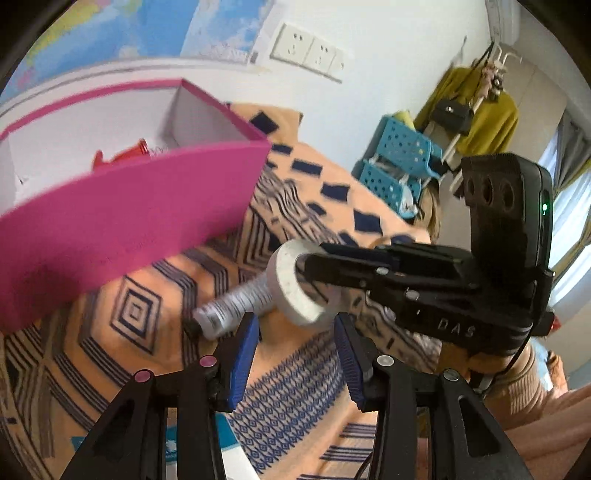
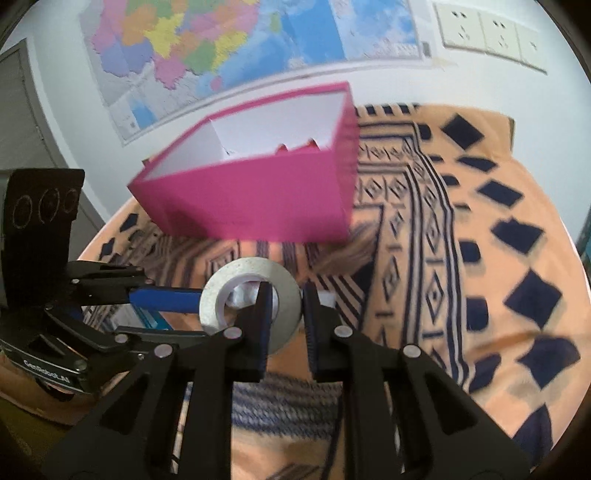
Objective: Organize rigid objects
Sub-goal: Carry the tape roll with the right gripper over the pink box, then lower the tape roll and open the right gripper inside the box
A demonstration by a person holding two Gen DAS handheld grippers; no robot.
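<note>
A grey-white tape roll (image 2: 284,291) hangs above the patterned cloth with my right gripper (image 2: 286,291) shut on its wall, one finger through the hole and one outside. The left wrist view shows the same roll (image 1: 282,280) held by the right gripper (image 1: 310,266) from the right. My left gripper (image 1: 295,321) stands open just below the roll with nothing between its blue pads. A silver tube (image 1: 232,306) lies on the cloth beside the left finger. The open pink box (image 2: 258,199) stands behind, with a red item (image 1: 125,155) inside.
An orange cloth with dark patterns (image 2: 480,258) covers the surface. Blue perforated baskets (image 1: 399,162) and a rack with a yellow garment (image 1: 480,110) stand at the far right. A map (image 2: 221,48) and wall sockets (image 2: 487,33) are behind. A blue-white flat item (image 1: 207,443) lies under my left gripper.
</note>
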